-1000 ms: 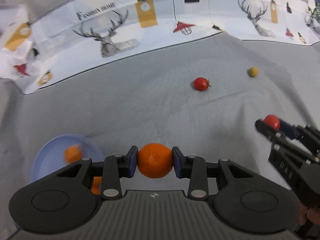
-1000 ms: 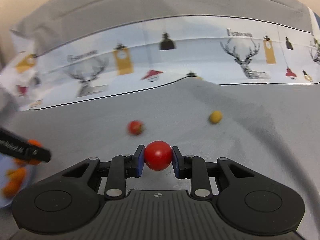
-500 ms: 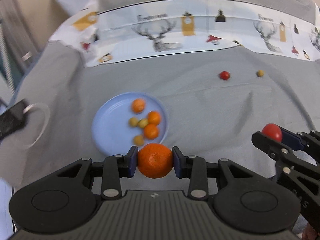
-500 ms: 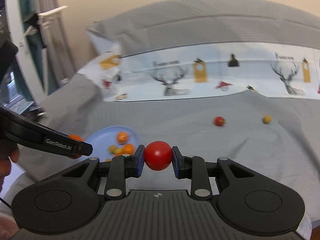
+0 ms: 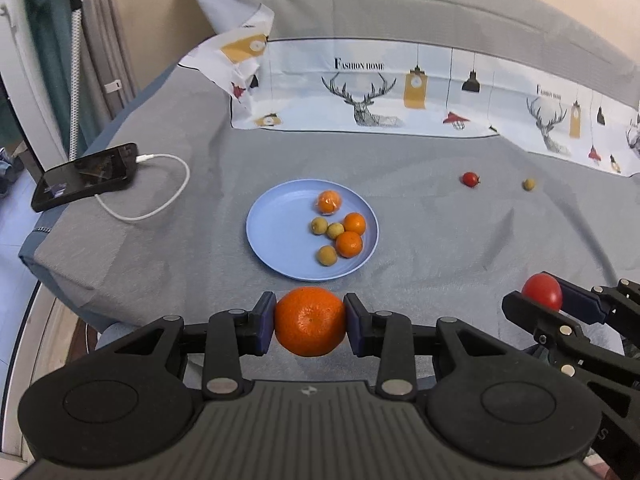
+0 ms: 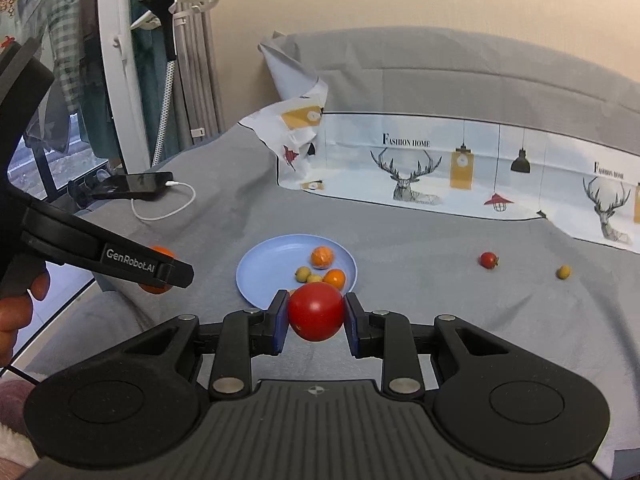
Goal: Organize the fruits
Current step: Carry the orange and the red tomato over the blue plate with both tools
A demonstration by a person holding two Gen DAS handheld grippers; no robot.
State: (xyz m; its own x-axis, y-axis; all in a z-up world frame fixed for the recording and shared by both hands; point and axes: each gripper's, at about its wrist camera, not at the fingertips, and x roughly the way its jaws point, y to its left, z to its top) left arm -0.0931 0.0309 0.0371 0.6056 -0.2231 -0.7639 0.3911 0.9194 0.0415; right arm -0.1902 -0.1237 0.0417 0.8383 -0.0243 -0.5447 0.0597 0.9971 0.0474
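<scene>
My left gripper [image 5: 310, 322] is shut on an orange mandarin [image 5: 310, 320], held above the near edge of the grey bed cover. My right gripper [image 6: 316, 312] is shut on a red tomato [image 6: 316, 310]; it also shows at the right of the left wrist view, where the tomato [image 5: 542, 291] sits between its pads. A blue plate [image 5: 272, 236] just beyond both grippers holds several mandarins and small yellow-green fruits. A small red tomato [image 5: 470, 179] and a yellow-green fruit [image 5: 529, 184] lie loose on the cover to the right.
A black phone [image 5: 84, 176] with a white cable [image 5: 160, 204] lies at the bed's left edge. A printed deer cloth [image 5: 400, 92] runs along the back. The bed drops off to the floor at left. A hand [image 6: 16, 304] grips the left tool.
Both grippers have drawn back and risen with their fruits, and swung left. The plate, once partly hidden under the left gripper, now lies fully in view ahead; phone and bed edge appeared.
</scene>
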